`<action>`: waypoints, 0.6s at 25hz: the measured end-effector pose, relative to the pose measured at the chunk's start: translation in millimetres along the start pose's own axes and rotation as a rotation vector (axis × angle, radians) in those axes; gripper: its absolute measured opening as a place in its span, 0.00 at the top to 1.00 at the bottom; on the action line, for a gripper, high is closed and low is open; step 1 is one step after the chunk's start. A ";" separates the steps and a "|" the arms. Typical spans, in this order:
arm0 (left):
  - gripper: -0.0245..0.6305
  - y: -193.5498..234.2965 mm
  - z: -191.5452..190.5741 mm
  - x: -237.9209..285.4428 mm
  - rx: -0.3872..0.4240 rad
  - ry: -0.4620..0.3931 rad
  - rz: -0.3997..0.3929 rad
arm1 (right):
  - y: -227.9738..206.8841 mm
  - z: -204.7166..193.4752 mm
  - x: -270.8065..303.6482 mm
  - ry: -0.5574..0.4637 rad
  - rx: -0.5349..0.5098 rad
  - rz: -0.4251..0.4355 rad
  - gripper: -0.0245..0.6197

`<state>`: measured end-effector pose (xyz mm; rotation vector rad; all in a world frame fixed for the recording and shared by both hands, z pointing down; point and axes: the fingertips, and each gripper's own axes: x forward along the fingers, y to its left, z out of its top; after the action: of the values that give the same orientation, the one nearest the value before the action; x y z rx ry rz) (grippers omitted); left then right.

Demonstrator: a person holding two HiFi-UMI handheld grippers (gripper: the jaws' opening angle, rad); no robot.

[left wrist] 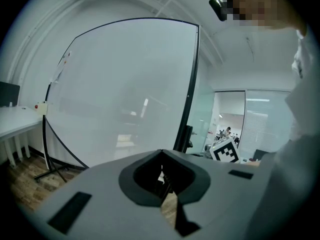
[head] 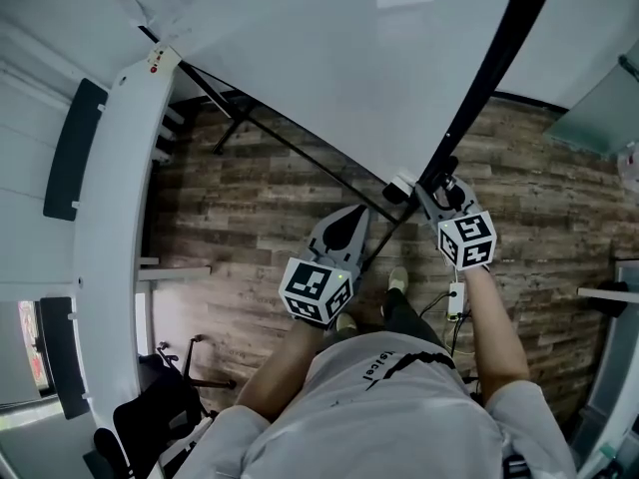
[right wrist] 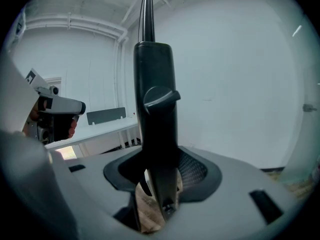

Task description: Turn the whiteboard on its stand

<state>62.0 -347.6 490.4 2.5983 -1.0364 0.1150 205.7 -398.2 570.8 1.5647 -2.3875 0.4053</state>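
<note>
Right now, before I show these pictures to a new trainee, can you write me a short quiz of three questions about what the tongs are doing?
1. True or false: the left tongs are gripping the whiteboard.
2. What are the right tongs closed on?
A) a marker pen
B) the black frame bar at the board's edge
C) a cable
3. Fill the gap: the floor under the stand looks like ___ planks.

Key: 1 false, there is nothing between them; 2 B; 3 wood.
</note>
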 end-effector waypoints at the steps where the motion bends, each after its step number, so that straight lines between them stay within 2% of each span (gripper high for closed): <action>1: 0.94 0.8 -0.2 -5.9 0.000 -0.002 -0.002 | 6.7 -1.6 -3.1 -0.003 0.000 0.000 0.67; 15: 0.94 -2.5 -15.9 -94.5 0.008 -0.001 -0.039 | 90.5 -19.9 -33.4 0.012 0.019 -0.052 0.66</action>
<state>-4.6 -278.7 485.9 2.6246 -0.9874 0.1080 136.7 -328.0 569.0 1.6240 -2.3351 0.4269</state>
